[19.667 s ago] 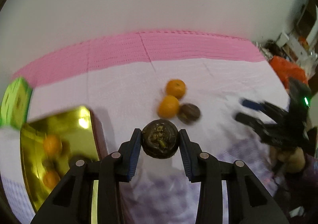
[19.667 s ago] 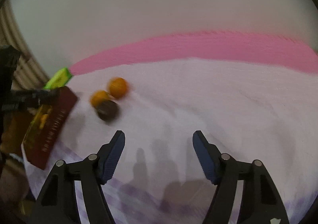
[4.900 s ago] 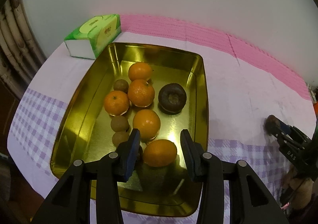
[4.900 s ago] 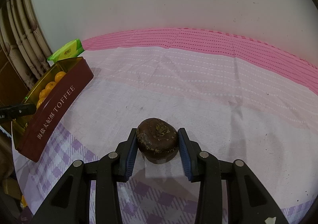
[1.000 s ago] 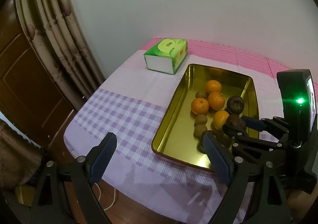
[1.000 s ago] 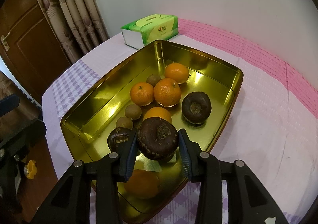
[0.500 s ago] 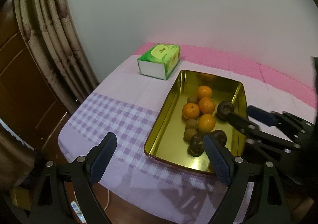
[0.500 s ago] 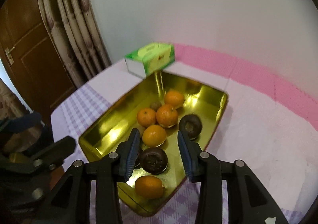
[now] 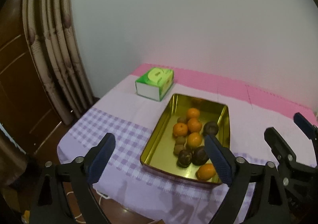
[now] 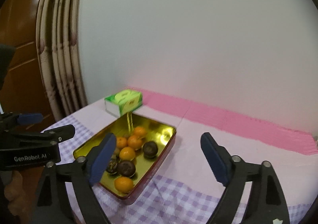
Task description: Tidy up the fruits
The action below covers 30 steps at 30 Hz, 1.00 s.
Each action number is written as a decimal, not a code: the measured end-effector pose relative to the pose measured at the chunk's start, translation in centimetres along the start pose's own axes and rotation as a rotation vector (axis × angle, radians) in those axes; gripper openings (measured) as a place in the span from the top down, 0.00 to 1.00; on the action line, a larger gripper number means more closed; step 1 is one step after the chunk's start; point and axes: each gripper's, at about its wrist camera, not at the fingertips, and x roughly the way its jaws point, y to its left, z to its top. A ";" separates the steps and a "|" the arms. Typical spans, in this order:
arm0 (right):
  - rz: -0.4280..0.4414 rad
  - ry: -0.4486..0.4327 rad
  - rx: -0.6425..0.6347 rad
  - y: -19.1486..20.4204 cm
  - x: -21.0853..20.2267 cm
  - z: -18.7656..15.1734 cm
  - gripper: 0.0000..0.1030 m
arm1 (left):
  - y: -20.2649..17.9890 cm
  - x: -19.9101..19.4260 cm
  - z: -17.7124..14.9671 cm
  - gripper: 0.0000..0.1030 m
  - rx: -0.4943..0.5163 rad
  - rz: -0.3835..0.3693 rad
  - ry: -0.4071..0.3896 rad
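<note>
We note the rectangular gold metal tin (image 9: 159, 134) on the bench (image 9: 123, 108) under its pink-and-lilac checked cloth, holding five round orange mandarins (image 9: 180, 129), three dark brown wrinkled fruits (image 9: 211, 127) and a few small brown kiwis (image 9: 181, 140). Our left tongs (image 9: 160, 156) and right tongs (image 10: 159, 158) both hang above the bench, jaws wide, opening and empty, the tin at about one o'clock of the left pair and eleven o'clock of the right. A green-and-white tissue box (image 9: 155, 83) sits just beyond the tin's far corner, at eleven o'clock from it, with a beige curtain (image 9: 51, 45) off at nine.
</note>
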 end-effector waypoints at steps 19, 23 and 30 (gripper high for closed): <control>-0.038 -0.038 -0.023 0.6 -2.0 0.5 0.08 | 0.0 -1.9 0.3 0.04 -0.008 -0.021 -0.072; -0.041 -0.040 -0.024 0.5 -2.3 0.4 0.07 | 0.3 -2.3 0.3 0.04 -0.026 -0.031 -0.090; -0.046 -0.037 -0.021 0.3 -2.4 0.4 0.06 | 0.3 -2.5 0.4 0.01 -0.029 -0.008 -0.107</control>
